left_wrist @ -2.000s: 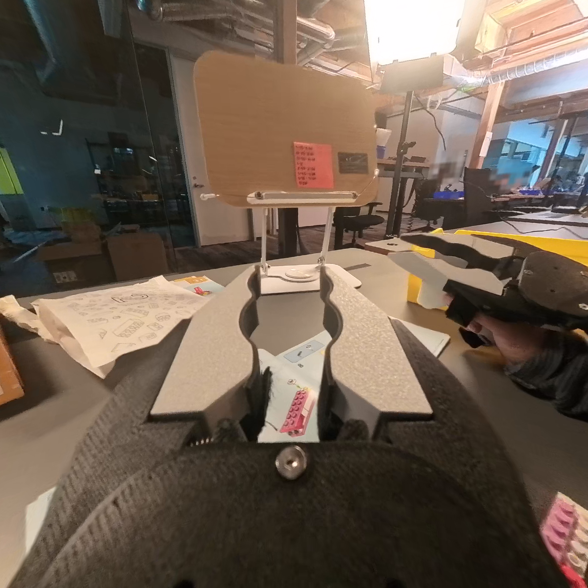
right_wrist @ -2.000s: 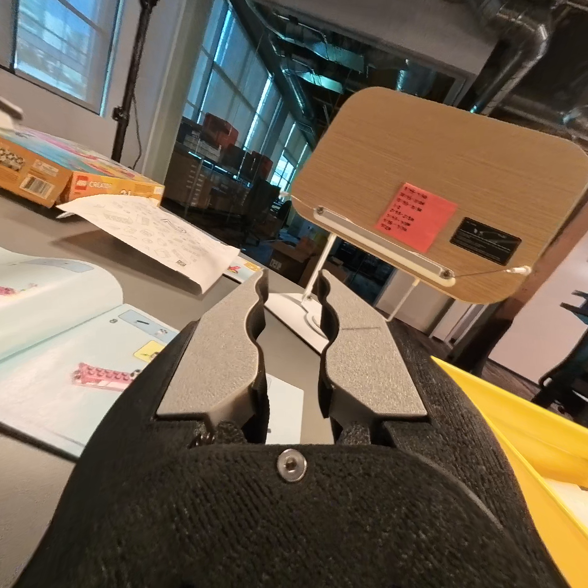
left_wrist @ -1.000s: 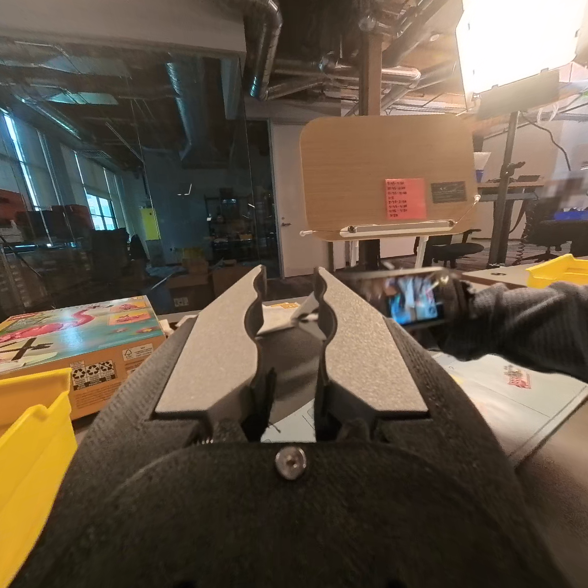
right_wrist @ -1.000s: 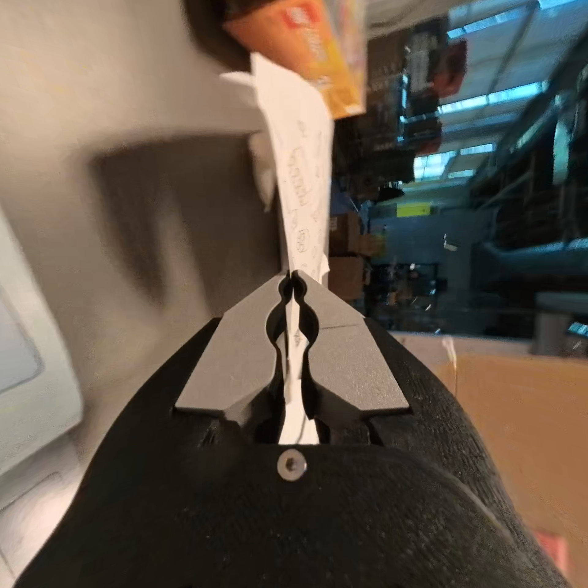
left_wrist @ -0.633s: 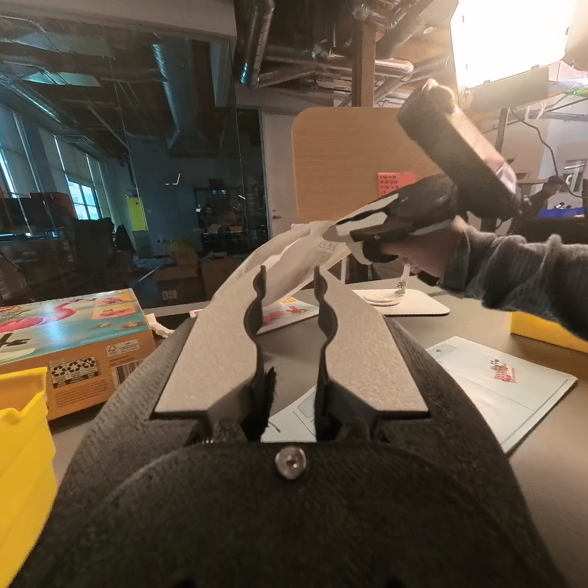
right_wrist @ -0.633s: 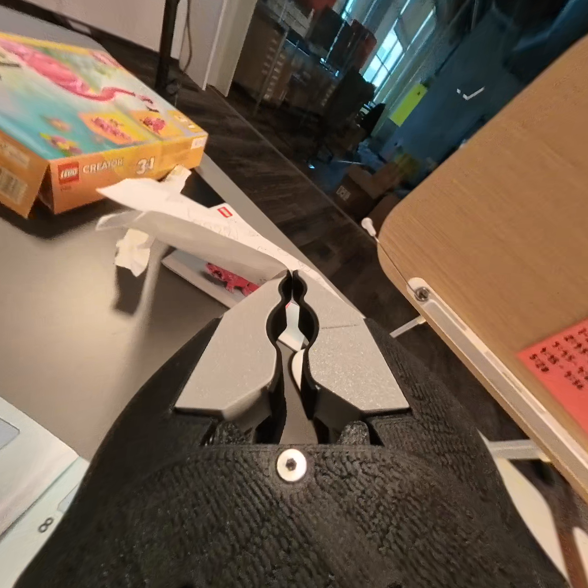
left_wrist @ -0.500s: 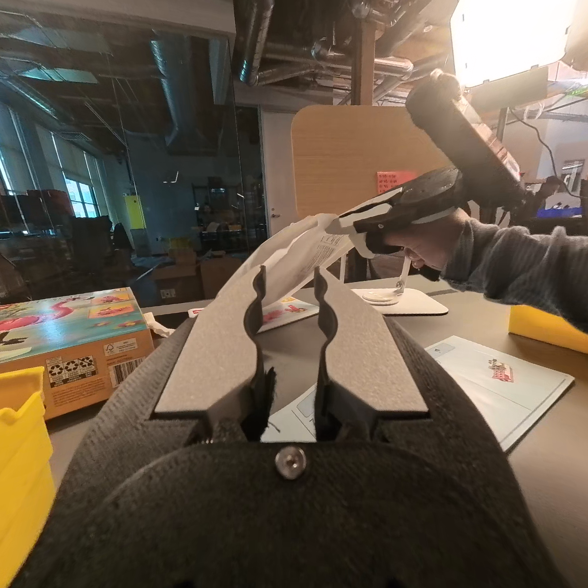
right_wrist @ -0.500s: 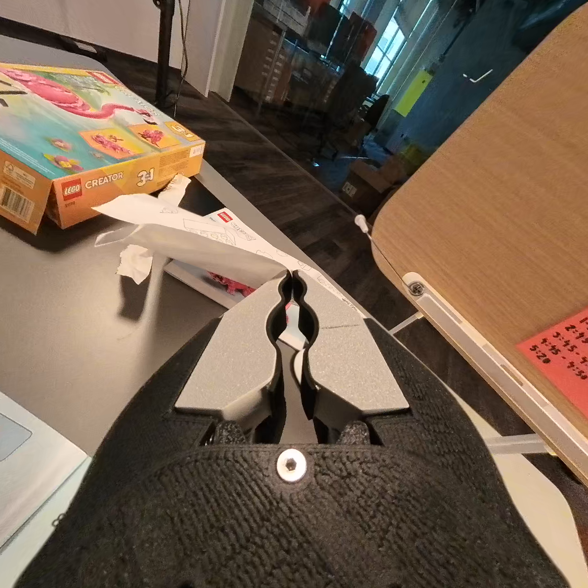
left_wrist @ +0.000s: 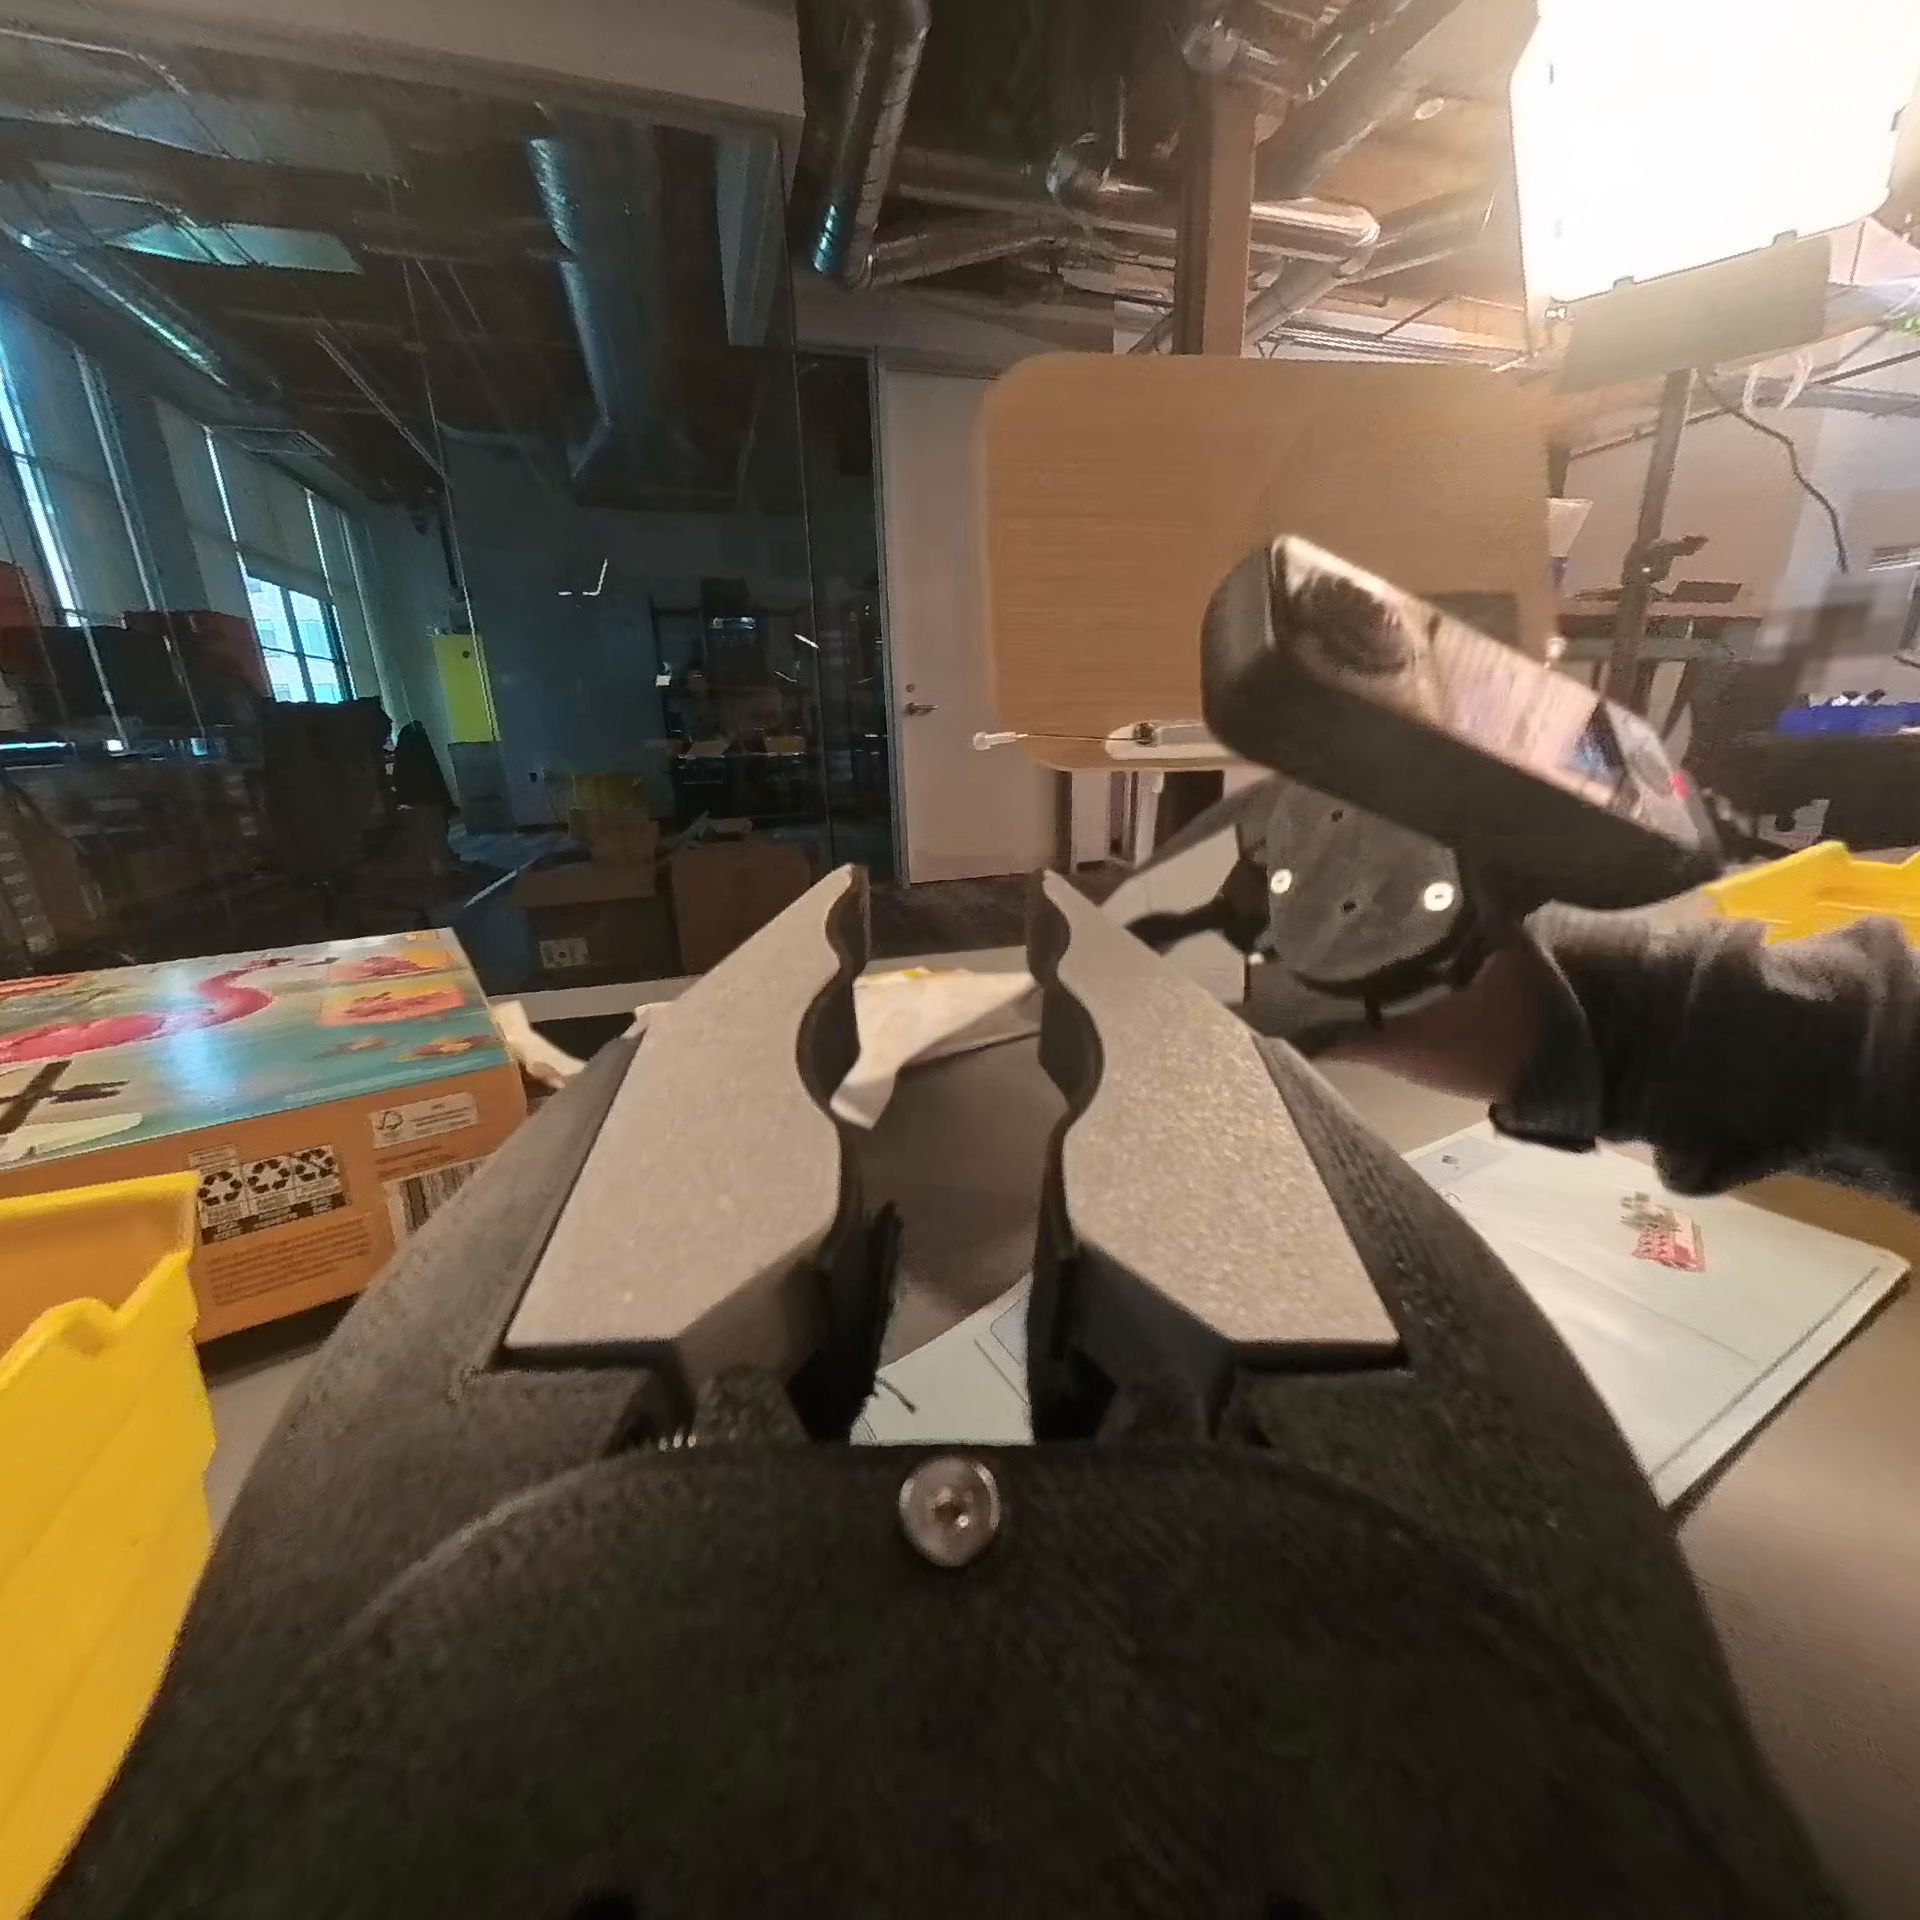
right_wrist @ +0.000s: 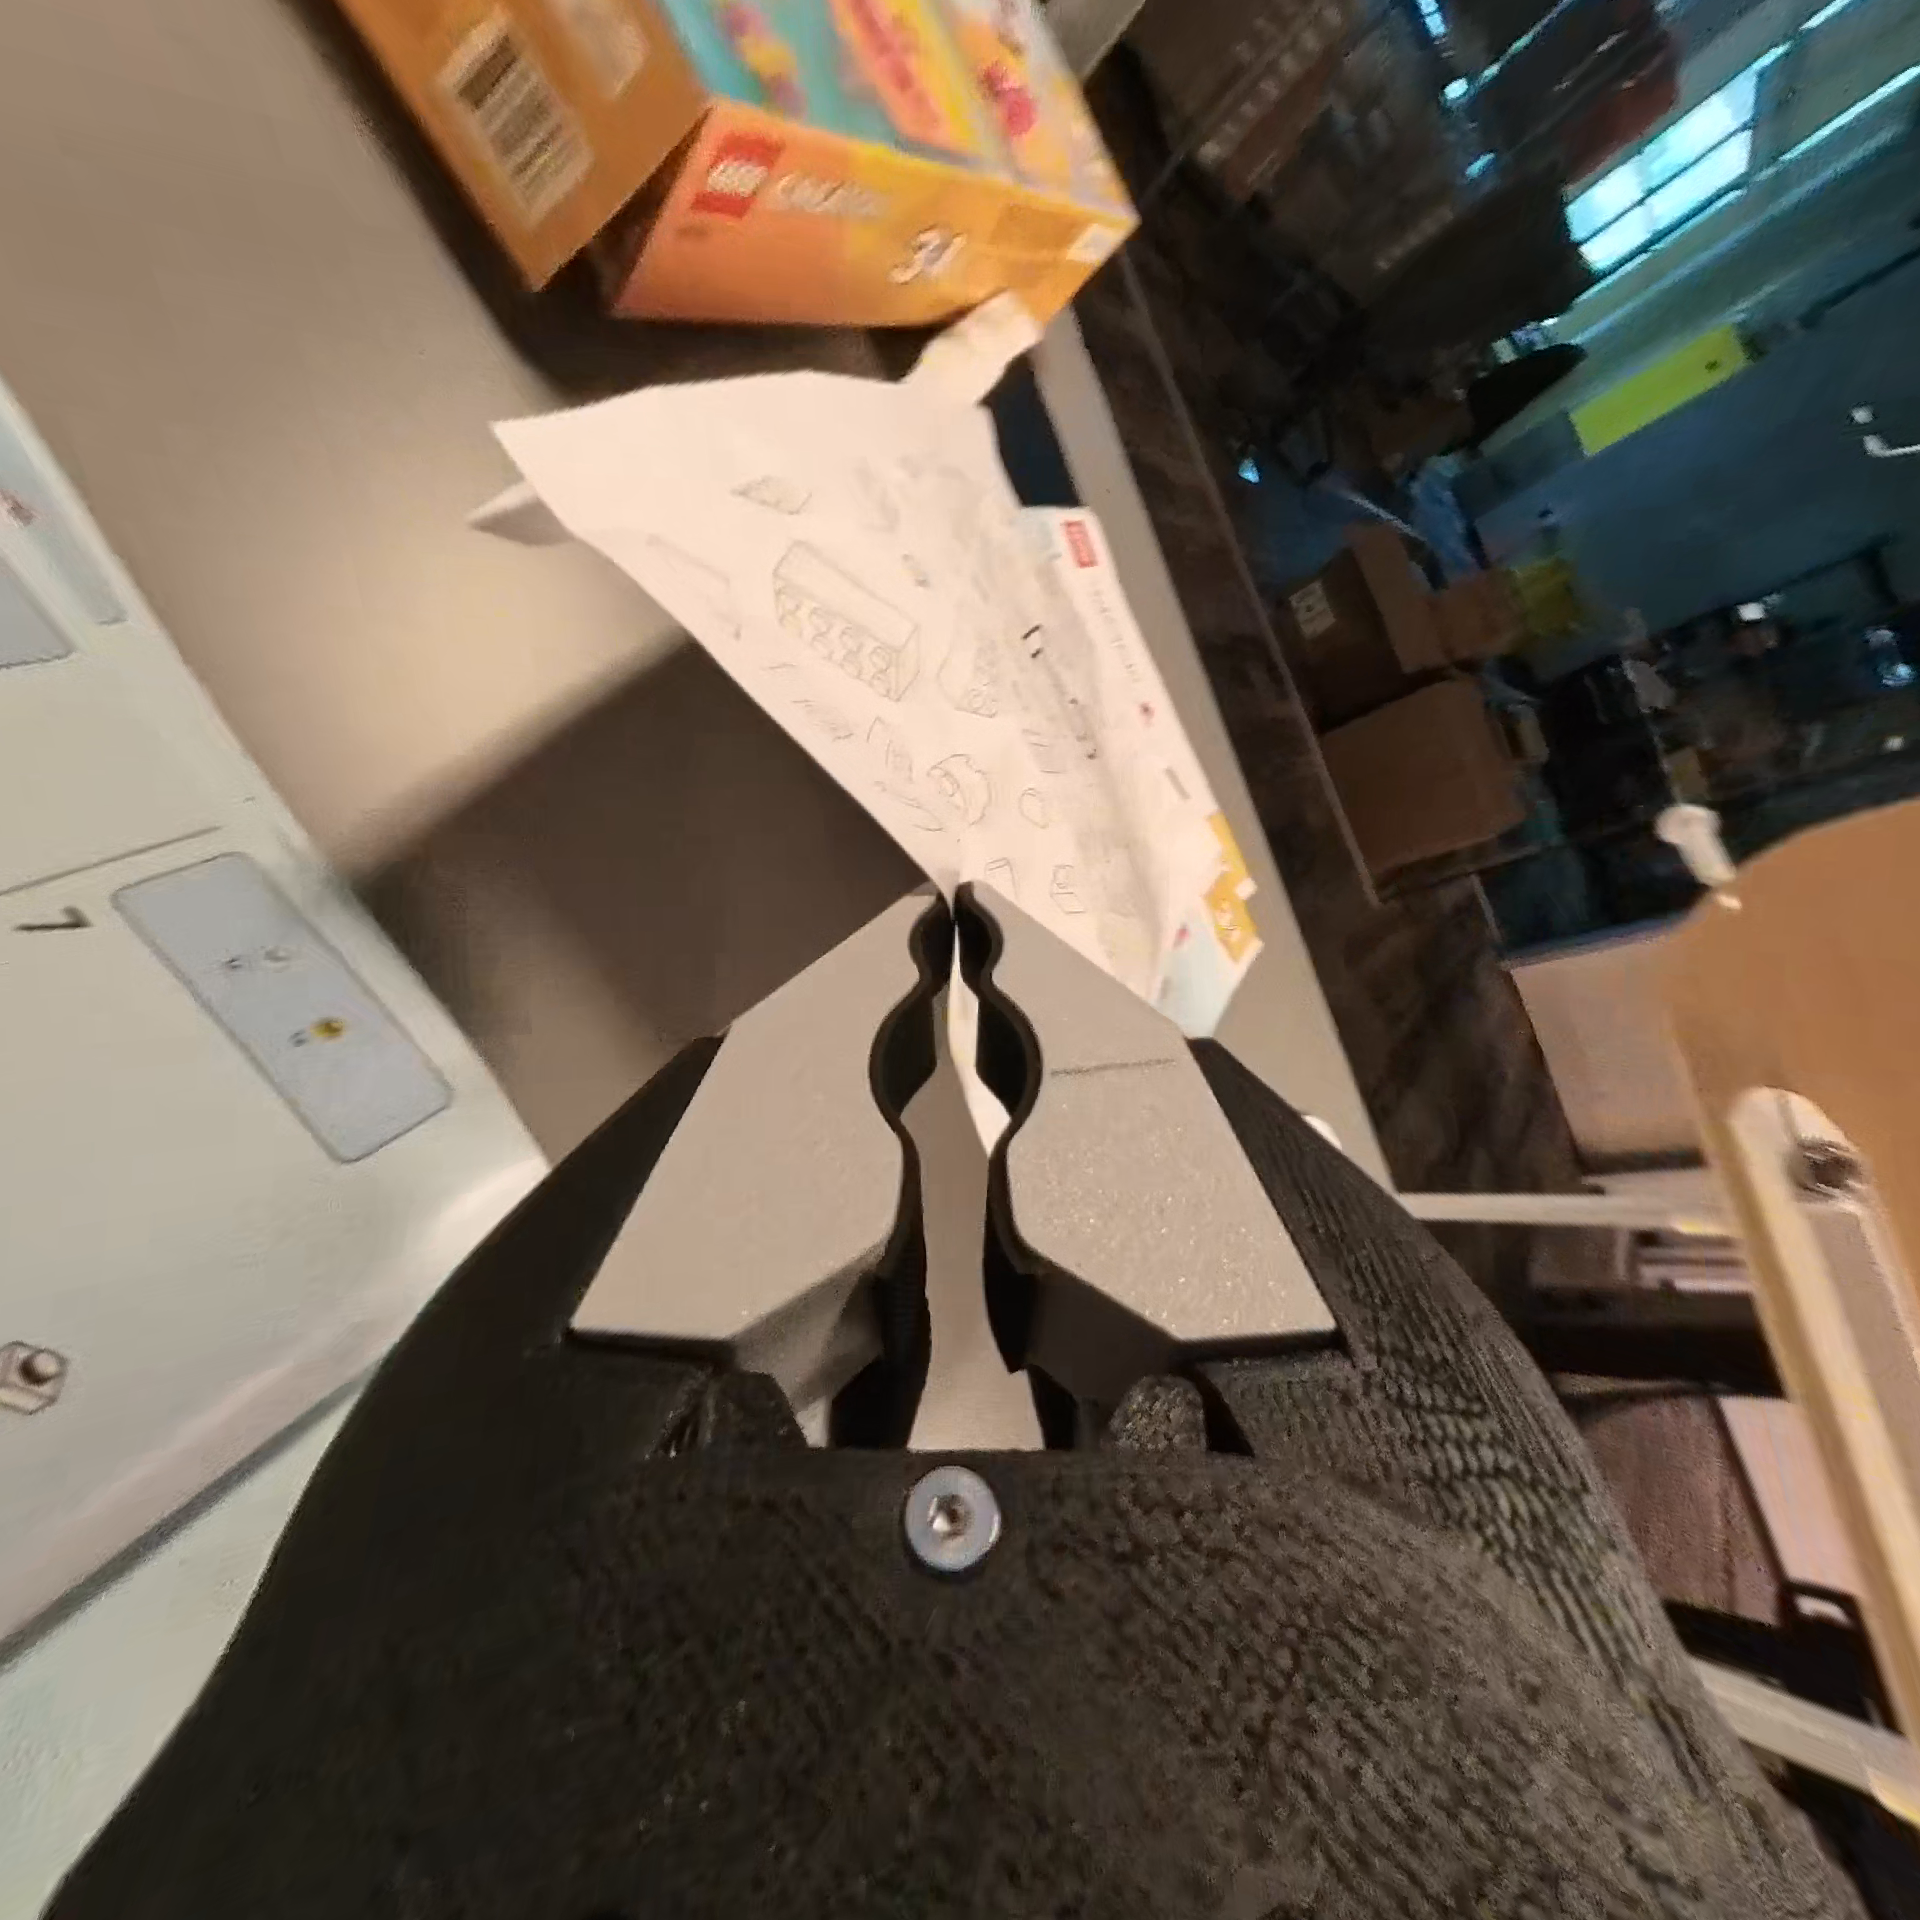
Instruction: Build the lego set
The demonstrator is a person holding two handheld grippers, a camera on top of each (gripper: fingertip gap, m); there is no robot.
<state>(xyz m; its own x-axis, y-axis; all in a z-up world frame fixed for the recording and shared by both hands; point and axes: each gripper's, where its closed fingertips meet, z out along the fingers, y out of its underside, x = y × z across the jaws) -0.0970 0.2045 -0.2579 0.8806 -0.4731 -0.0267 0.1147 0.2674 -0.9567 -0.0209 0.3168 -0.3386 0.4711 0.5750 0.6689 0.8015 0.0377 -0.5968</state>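
My right gripper (right_wrist: 954, 906) is shut on the edge of a white paper sheet (right_wrist: 862, 644) printed with line drawings of bricks. The sheet hangs out from the pinched fingertips above the grey table (right_wrist: 260, 364). In the left wrist view the right gripper (left_wrist: 1351, 904), held by a hand in a dark sleeve, is ahead and to the right, and the paper (left_wrist: 914, 1029) shows low beyond my left fingers. My left gripper (left_wrist: 951, 894) is open with nothing between its fingers, a little above the table.
A colourful toy-brick box (left_wrist: 239, 1039) lies at the left, also in the right wrist view (right_wrist: 862, 187). Yellow bins stand at near left (left_wrist: 83, 1455) and far right (left_wrist: 1829, 894). An open pale-blue booklet (left_wrist: 1621, 1278) lies at the right. A wooden book stand (left_wrist: 1143, 540) stands behind. My right fingertips sit around 15 cm from my left ones.
The right gripper, shut on the paper throughout the last second, has rolled and come lower and nearer the table with the sheet. The left gripper stayed open and almost still.
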